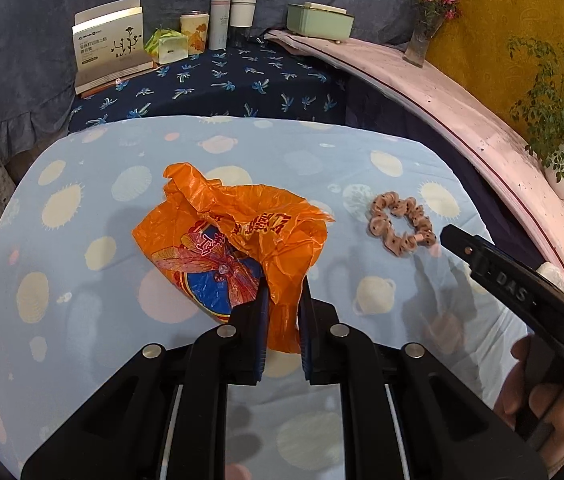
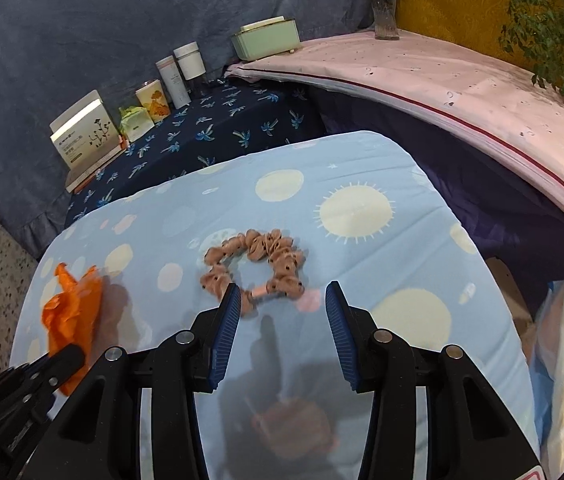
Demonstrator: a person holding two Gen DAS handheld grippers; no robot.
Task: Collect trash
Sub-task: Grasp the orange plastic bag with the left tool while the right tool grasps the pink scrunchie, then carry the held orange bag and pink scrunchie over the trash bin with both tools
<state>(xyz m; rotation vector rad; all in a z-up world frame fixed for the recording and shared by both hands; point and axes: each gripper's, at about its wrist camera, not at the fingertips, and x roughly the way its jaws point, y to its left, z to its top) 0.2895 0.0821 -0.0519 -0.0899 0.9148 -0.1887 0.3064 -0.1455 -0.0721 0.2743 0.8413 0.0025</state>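
We are pinching the left tool (image 1: 283,312) narrowly on the near tail of the orange plastic bag (image 1: 234,236), which is lying crumpled on the desk (image 1: 82,288) with its planet-print cloth. We are holding the right tool (image 2: 282,300) wide apart and empty, hovering just near of the brown scrunchie (image 2: 256,266), which is resting right of the bag. Judging by this, collecting is only beginning: the bag is gripped but not carried anywhere, and no bin is showing.
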